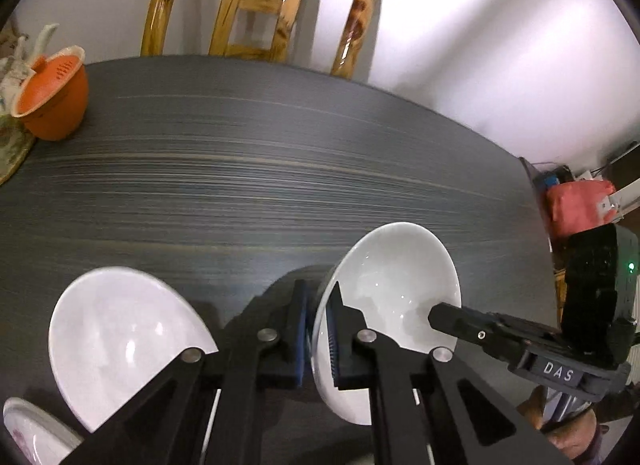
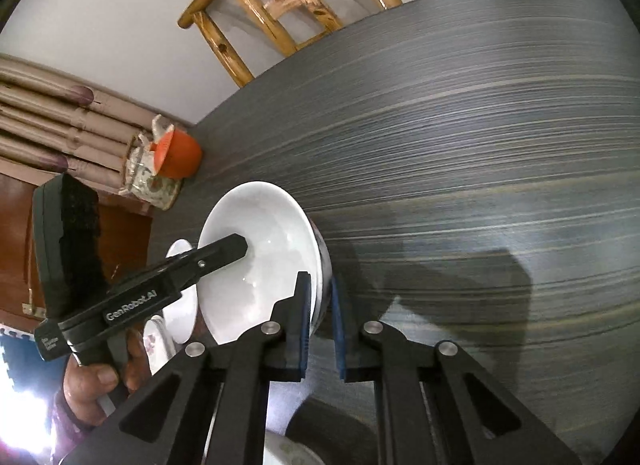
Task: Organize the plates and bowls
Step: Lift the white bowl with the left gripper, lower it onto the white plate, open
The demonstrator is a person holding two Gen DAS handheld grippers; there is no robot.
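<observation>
A white bowl (image 1: 390, 289) is held above the dark table, tilted on edge. My left gripper (image 1: 318, 329) is shut on its near rim, one blue pad inside and one outside. My right gripper (image 2: 320, 317) is shut on the opposite rim of the same bowl (image 2: 260, 249); one of its fingers (image 1: 460, 321) shows reaching into the bowl in the left wrist view. A second white bowl (image 1: 120, 337) sits on the table to the left. A plate with a pink flower print (image 1: 28, 437) lies at the bottom left corner.
An orange bowl-shaped strainer (image 1: 54, 99) stands on a floral cloth at the table's far left edge. A wooden chair (image 1: 264, 5) stands behind the table (image 1: 280, 169). Red bags (image 1: 580, 205) lie beyond the table's right edge. Another plate rim (image 2: 288, 453) shows below my right gripper.
</observation>
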